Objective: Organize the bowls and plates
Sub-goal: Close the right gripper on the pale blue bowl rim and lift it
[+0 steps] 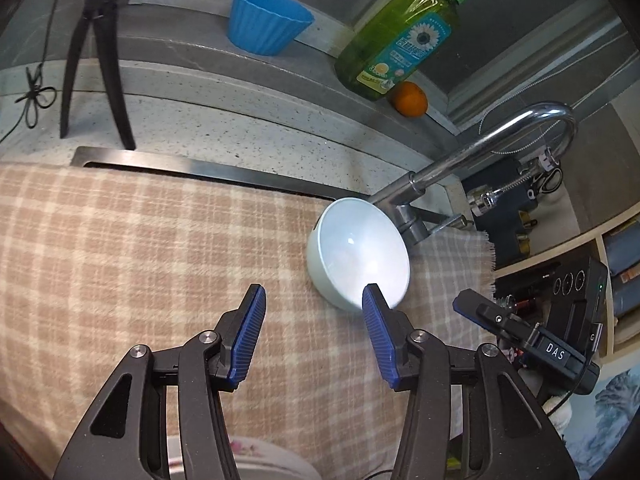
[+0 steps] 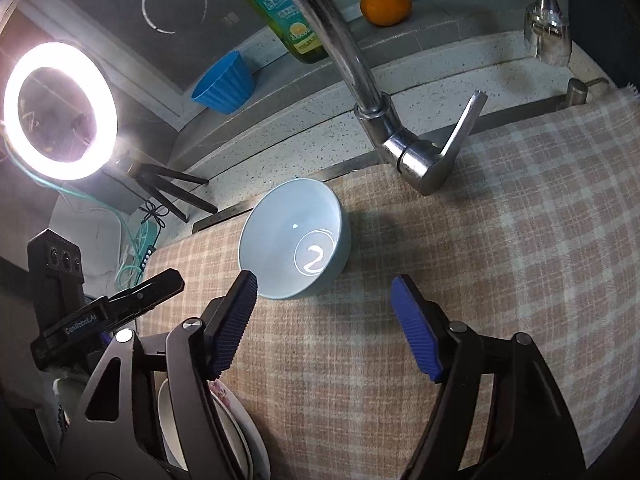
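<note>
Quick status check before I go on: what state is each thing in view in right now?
pale blue bowl: upright, empty, on the checked cloth
left gripper: open, nothing between its fingers
right gripper: open, holding nothing
faucet: no water running
ring light: on
blue cup: upright on the ledge
dish soap bottle: standing, pump on

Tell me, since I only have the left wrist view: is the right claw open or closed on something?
Observer: The right claw is open, with only checked cloth showing between its fingers.
Operator: Where is the bowl relative to it?
Observer: The bowl sits off the gap. Its near rim is by the tip of the finger on the picture's left, and I cannot tell if they touch.
Operator: What makes the glare inside the bowl?
Observer: A lit ring light at the far left of the right wrist view. Its ring is mirrored in the bowl.
</note>
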`<state>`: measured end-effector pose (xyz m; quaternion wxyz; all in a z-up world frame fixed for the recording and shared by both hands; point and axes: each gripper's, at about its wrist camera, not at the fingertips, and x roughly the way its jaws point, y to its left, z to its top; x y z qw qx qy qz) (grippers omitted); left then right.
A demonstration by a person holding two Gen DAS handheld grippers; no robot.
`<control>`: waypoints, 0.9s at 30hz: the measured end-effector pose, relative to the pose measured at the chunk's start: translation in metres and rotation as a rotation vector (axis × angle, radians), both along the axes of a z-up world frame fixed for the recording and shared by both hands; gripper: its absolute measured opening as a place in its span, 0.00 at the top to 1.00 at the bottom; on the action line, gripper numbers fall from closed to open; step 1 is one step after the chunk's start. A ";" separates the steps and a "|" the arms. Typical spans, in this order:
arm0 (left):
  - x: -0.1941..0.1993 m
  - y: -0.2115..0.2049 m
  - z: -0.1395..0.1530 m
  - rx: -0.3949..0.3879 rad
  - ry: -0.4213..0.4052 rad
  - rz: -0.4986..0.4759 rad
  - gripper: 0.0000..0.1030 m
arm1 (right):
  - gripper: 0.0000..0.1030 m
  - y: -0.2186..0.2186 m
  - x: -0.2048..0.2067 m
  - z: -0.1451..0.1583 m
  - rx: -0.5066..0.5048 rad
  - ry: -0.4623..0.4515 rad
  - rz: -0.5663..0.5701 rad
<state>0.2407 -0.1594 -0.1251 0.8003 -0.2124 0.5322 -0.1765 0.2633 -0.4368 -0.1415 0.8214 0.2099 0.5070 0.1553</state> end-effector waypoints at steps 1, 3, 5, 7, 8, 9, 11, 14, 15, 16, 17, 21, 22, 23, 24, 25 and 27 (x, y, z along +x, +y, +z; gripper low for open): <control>0.005 -0.003 -0.003 -0.003 0.011 -0.003 0.54 | 0.30 -0.001 0.004 -0.003 0.011 0.009 -0.004; 0.014 -0.008 -0.009 -0.013 0.032 -0.010 0.56 | 0.35 -0.001 0.011 -0.009 0.029 0.026 -0.006; 0.022 -0.011 -0.013 -0.005 0.039 -0.009 0.58 | 0.42 -0.001 0.017 -0.015 0.035 0.041 -0.006; 0.029 -0.012 -0.016 -0.004 0.050 -0.007 0.61 | 0.44 0.000 0.021 -0.020 0.044 0.048 -0.009; 0.032 -0.013 -0.017 -0.005 0.054 -0.006 0.62 | 0.46 0.000 0.024 -0.022 0.050 0.053 -0.009; 0.036 -0.014 -0.019 -0.004 0.058 -0.007 0.63 | 0.47 0.000 0.025 -0.024 0.052 0.056 -0.010; 0.042 -0.017 -0.021 0.000 0.063 -0.016 0.68 | 0.52 0.001 0.029 -0.028 0.052 0.062 -0.010; 0.047 -0.021 -0.027 0.010 0.077 -0.024 0.73 | 0.54 0.001 0.034 -0.033 0.062 0.073 -0.016; 0.049 -0.022 -0.029 0.011 0.083 -0.026 0.75 | 0.55 0.001 0.035 -0.034 0.066 0.076 -0.016; 0.050 -0.023 -0.032 0.011 0.089 -0.028 0.75 | 0.57 0.002 0.038 -0.034 0.066 0.077 -0.014; 0.051 -0.023 -0.034 0.012 0.094 -0.030 0.75 | 0.61 0.003 0.040 -0.035 0.063 0.078 -0.010; 0.054 -0.025 -0.039 0.024 0.106 -0.037 0.81 | 0.64 0.006 0.045 -0.039 0.055 0.089 -0.009; 0.054 -0.025 -0.041 0.023 0.109 -0.037 0.83 | 0.67 0.006 0.046 -0.040 0.056 0.093 -0.008; 0.055 -0.024 -0.042 0.020 0.112 -0.038 0.85 | 0.70 0.007 0.046 -0.041 0.056 0.095 -0.006; 0.055 -0.024 -0.043 0.019 0.114 -0.039 0.87 | 0.72 0.007 0.047 -0.042 0.054 0.099 -0.004; 0.055 -0.025 -0.044 0.019 0.115 -0.044 0.88 | 0.77 0.009 0.047 -0.043 0.051 0.104 0.000; 0.055 -0.026 -0.045 0.018 0.116 -0.048 0.89 | 0.82 0.011 0.047 -0.045 0.048 0.110 0.005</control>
